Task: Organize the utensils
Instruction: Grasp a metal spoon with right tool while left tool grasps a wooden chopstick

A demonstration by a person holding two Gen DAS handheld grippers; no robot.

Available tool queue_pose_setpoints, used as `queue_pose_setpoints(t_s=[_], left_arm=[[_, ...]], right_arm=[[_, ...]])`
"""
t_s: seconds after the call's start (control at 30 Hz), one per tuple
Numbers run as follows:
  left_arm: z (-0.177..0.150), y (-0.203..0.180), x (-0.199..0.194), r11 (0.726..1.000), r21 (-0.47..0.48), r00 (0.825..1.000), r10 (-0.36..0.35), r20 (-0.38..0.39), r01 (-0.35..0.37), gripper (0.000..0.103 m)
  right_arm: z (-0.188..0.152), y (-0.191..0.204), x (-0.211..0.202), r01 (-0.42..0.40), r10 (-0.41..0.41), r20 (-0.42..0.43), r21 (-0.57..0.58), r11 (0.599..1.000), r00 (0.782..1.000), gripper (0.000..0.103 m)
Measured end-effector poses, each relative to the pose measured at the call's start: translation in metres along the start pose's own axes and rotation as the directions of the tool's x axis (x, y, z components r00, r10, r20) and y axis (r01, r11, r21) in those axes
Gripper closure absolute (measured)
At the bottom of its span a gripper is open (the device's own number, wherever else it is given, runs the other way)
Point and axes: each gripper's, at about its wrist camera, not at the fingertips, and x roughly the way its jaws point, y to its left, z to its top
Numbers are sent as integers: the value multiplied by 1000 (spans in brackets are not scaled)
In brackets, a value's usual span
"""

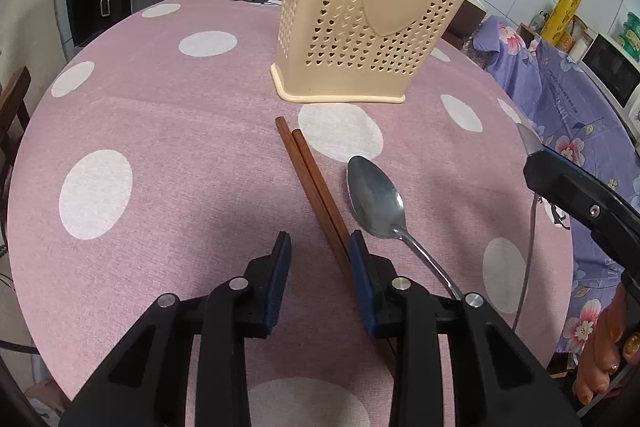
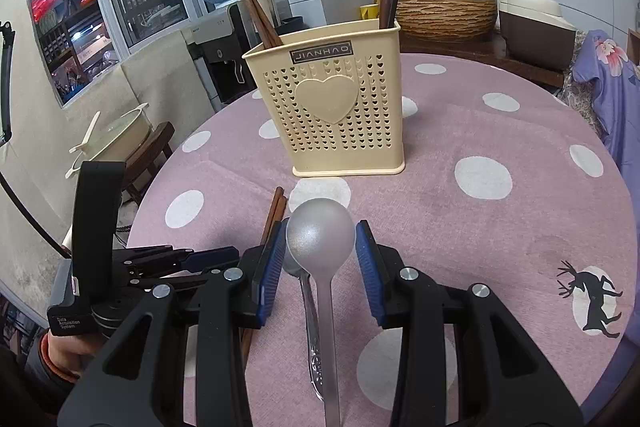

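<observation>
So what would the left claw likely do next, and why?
Probably shift slightly right and close on the brown chopsticks: the left gripper is open, low over the table, and the pair lies against its right finger, short of the cream utensil holder.

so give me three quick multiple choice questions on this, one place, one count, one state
1. In the left wrist view, the metal spoon lies:
A) right of the loose chopsticks
B) left of them
C) on top of them

2. Loose chopsticks on the table:
A) one
B) two
C) four

3. The left gripper is:
A) shut on the spoon
B) shut on the chopsticks
C) open

Answers: A, its bowl sits just right of the pair; B, two brown sticks lie side by side; C, its fingers stand apart, gripping nothing.
</observation>
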Motion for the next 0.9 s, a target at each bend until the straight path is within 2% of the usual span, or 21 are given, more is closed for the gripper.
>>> queue_pose_setpoints(t_s=[0.13,0.3,0.57,0.77,0.9], left_arm=[[2,0,1,1000,-13,1000,6,-6,-6,76],[7,-13,7,997,40,997,73,-1,-73,77],[8,-8,6,997,30,998,68,-13,-68,81],[21,-14,17,991,67,993,116,-19,-114,82],[33,-16,26,987,76,990,141,-18,-139,87]], right_arm=[[-1,2,0,-1,1,1,-4,1000,1000,66],[-3,6,-4,17,-17,17,-11,1000,1000,66],[-1,-2,-9,33,-34,43,12,999,998,66],[0,0,-11,46,-46,65,8,999,997,66],[0,0,-11,55,-55,70,6,998,996,66]])
